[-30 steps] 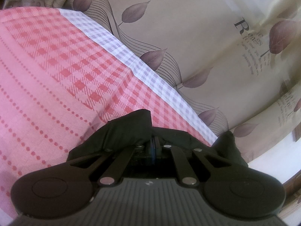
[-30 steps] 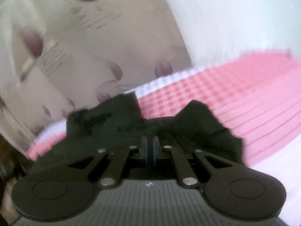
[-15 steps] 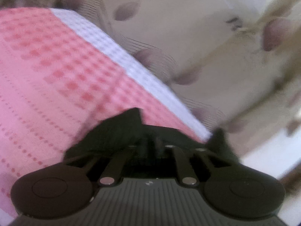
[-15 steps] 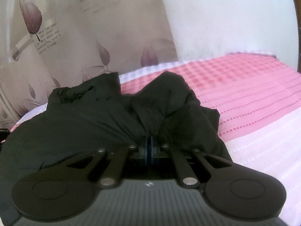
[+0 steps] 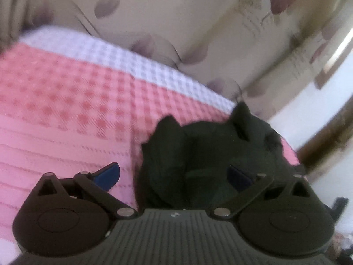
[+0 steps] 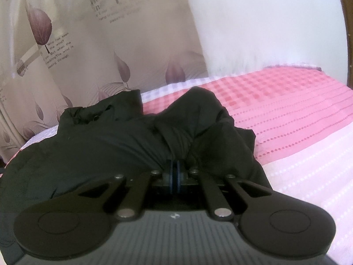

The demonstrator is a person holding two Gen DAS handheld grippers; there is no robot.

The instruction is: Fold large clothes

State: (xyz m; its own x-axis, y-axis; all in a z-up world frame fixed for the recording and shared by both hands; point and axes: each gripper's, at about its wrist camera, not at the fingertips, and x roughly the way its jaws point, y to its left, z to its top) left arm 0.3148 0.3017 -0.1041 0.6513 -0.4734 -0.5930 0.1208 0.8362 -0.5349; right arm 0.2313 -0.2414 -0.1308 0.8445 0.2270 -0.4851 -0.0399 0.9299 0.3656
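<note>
Black garment (image 6: 123,145) heaped on the pink bed (image 6: 286,114), near the curtain (image 6: 88,44). Right gripper (image 6: 174,172) pinched tight on a bunch of the cloth, likely to keep that end in place. Left gripper (image 5: 174,176) just been opening, now spread wide, cloth between but not squeezed. Let go, probably for a new hold. Blurry here; sleeves and collar hard to pick out.

Soft daylight, left view motion-blurred, fisheye-warped edges
</note>
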